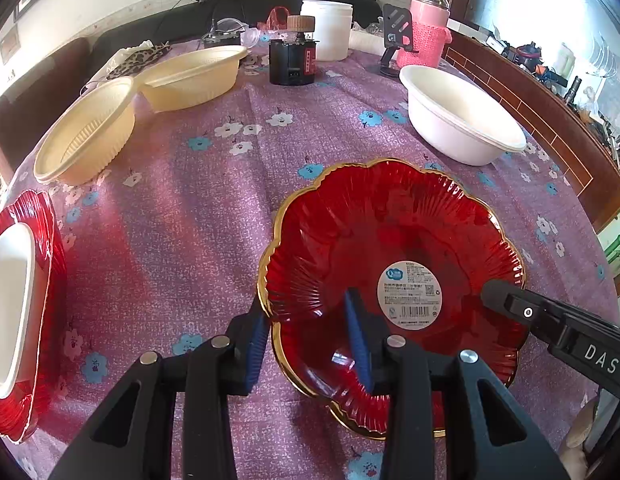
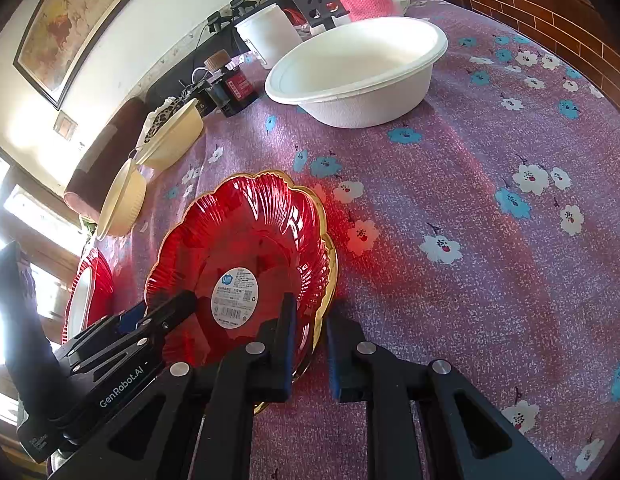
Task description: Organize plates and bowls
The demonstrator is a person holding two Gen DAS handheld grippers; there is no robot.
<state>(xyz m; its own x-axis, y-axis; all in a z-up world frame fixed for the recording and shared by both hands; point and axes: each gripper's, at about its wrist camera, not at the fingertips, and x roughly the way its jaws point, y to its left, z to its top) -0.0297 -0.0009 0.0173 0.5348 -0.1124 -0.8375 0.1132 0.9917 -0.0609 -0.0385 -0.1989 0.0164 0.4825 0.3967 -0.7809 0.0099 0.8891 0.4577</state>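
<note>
A red gold-rimmed glass plate (image 1: 390, 264) with a round white label lies on the purple flowered cloth; it also shows in the right wrist view (image 2: 246, 248). My left gripper (image 1: 310, 344) straddles its near left rim, one finger inside, one outside, with a gap. My right gripper (image 2: 312, 344) straddles its right rim, jaws narrow around the edge; it shows in the left wrist view (image 1: 510, 300). A white bowl (image 1: 458, 120) stands at the far right. Two cream bowls (image 1: 90, 132) sit at the far left. A second red plate (image 1: 50, 280) holding a white bowl lies at the left edge.
At the table's back stand a black box with a wooden knob (image 1: 292, 56), a white tub (image 1: 328, 28), a pink flask (image 1: 424, 28) and a phone stand (image 1: 396, 36). A wooden rail (image 1: 550, 128) runs along the right side.
</note>
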